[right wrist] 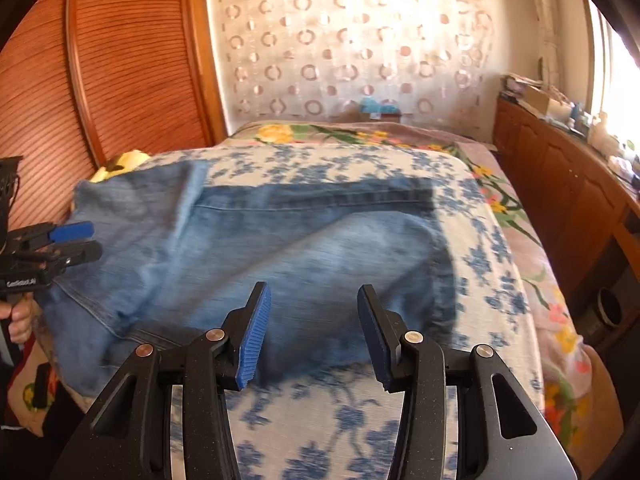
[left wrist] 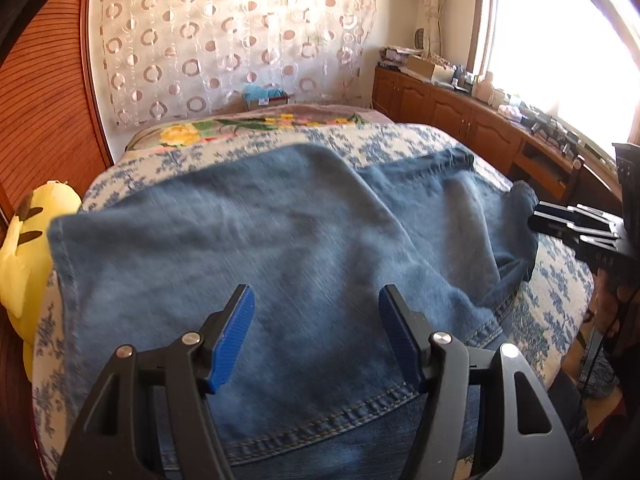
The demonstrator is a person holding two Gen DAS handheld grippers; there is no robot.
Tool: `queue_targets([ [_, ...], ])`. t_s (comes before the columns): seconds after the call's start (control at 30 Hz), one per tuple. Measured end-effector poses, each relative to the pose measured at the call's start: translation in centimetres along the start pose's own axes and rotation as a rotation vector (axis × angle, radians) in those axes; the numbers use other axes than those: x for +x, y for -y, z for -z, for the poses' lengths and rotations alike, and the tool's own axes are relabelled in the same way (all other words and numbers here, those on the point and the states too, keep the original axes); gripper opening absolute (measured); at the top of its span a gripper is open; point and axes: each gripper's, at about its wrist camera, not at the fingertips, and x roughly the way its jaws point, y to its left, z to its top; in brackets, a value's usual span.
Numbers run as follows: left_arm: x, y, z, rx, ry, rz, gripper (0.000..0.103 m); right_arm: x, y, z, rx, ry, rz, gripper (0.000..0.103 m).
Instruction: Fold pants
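On top of the bed [left wrist: 552,304], spread over a white cover with blue flowers, sit the blue jeans [left wrist: 248,240]. They're folded over already, one denim layer lying across another, with a stitched seam running along the near edge in the left wrist view. Slightly blurry in both shots, so the finer creases can't be made out.

Left gripper [left wrist: 316,336] hangs right above the denim near that seam, blue pads spread apart with nothing pinched between them, just fabric underneath. Right gripper [right wrist: 314,334] is much the same: jaws parted, empty, sitting over the near edge of the jeans where they meet the bare flowered cover.

Each gripper shows up at the edge of the other's camera too, and a person's hand [right wrist: 18,320] can be seen wrapped round the left one's handle.

Off to the left side of the bed there's a yellow plush toy [left wrist: 20,264] tucked against the wooden slatted wall [left wrist: 44,112]. A low wooden cabinet [left wrist: 460,120] runs under the window on the right.
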Motion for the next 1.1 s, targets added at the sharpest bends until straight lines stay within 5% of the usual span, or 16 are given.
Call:
queue_targets([
  [0.3, 1.0, 0.3, 1.2, -0.008, -0.017, -0.006, 0.064, -0.1, 4.4, 2.3, 0.077, -0.052, 0.077, 0.046],
  [0.7, 1.6, 0.6, 1.8, 0.001, -0.021, -0.021, 0.064, 0.9, 5.3, 0.9, 0.151, -0.03, 0.096, 0.048],
  [0.93, 1.7, 0.4, 1.8, -0.003, -0.021, -0.018, 0.064, 1.1, 6.4, -0.2, 0.173, -0.035, 0.012, 0.05],
  [0.97, 1.7, 0.4, 1.8, -0.002, -0.021, -0.018, 0.064, 1.2, 6.5, -0.2, 0.17, -0.047, 0.001, 0.047],
  [1.03, 1.7, 0.3, 1.8, -0.001, -0.022, -0.017, 0.064, 1.2, 6.7, 0.1, 0.166, -0.066, -0.01, 0.012],
  [1.1, 1.7, 0.2, 1.8, -0.002, -0.021, -0.014, 0.064, 0.6, 7.2, 0.4, 0.171, -0.075, -0.036, 0.003],
])
